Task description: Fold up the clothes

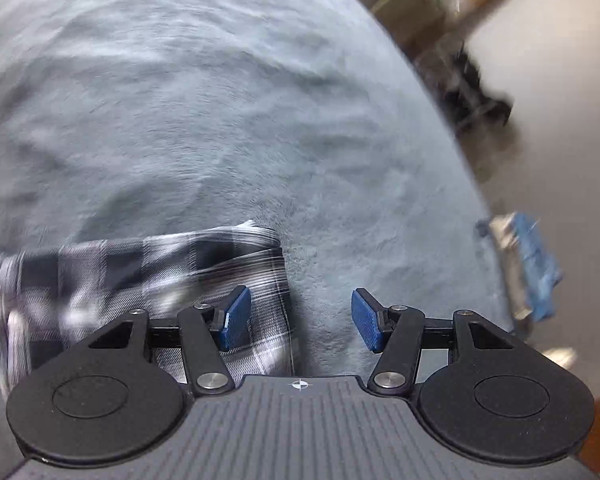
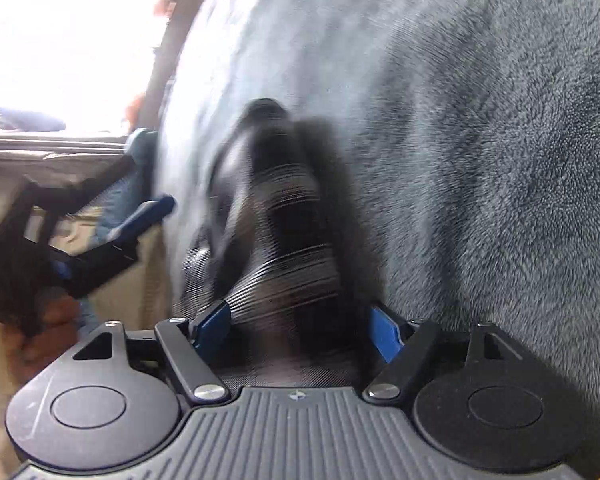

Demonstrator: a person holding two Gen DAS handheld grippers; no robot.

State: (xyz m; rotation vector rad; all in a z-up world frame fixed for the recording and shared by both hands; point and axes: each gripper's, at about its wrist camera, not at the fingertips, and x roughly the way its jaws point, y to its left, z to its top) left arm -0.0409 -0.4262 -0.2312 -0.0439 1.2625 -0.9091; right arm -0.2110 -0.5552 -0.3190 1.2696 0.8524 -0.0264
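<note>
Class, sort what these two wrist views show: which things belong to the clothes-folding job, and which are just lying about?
Part of the job:
- plaid garment, black, white and grey
- left gripper, jaws apart, nothing between them
- right gripper, plaid cloth between its fingers
- grey fleece blanket, the surface under the garment

Just lying about:
- blue cloth past the blanket's edge
- dark, blurred object on the floor

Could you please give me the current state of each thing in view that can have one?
Plaid garment: bunched, lying on the blanket.
Blanket: spread out, lightly rumpled.
Left gripper: open, nothing between its pads.
Right gripper: open, the plaid garment between its pads; whether they press it is too blurred to tell.
</note>
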